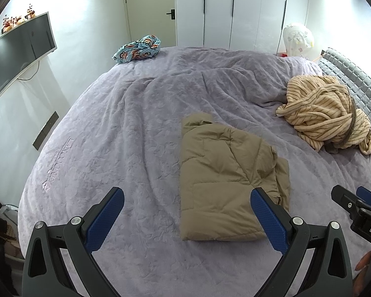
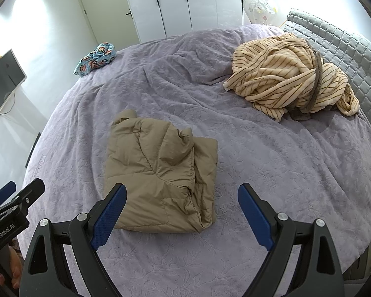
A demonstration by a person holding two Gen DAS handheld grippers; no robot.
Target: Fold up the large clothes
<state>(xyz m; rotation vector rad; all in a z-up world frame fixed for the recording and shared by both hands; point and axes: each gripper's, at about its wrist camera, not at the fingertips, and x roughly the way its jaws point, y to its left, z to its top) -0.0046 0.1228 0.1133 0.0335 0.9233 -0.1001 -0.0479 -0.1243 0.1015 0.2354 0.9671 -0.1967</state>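
- A tan quilted jacket [image 1: 225,180] lies folded into a rough rectangle on the bed [image 1: 126,128], toward the near edge, its layered edges bunched along the side nearer the headboard [image 1: 351,84].
- In the right wrist view the same jacket [image 2: 158,170] sits just ahead of the left finger of the right tool [image 2: 183,205], with lilac bedspread under the rest of the gap.
- The left tool [image 1: 188,210] hovers over the near part of the bed, fingers spread wide with nothing between them; its right blue pad overlaps the jacket's near corner in the picture, though contact cannot be told.
- The right tool is likewise released, spread wide and empty, and shows at the right edge of the left wrist view.
- A cream striped robe [image 1: 326,116] is heaped in a loose pile near the headboard, well apart from the jacket.
- A blue printed garment [image 1: 138,49] is bunched at the far corner of the bed.
- Beyond the bed stand white wardrobe doors [image 1: 232,10] and a door [image 1: 150,7]; a television [image 1: 17,52] hangs on the left wall.
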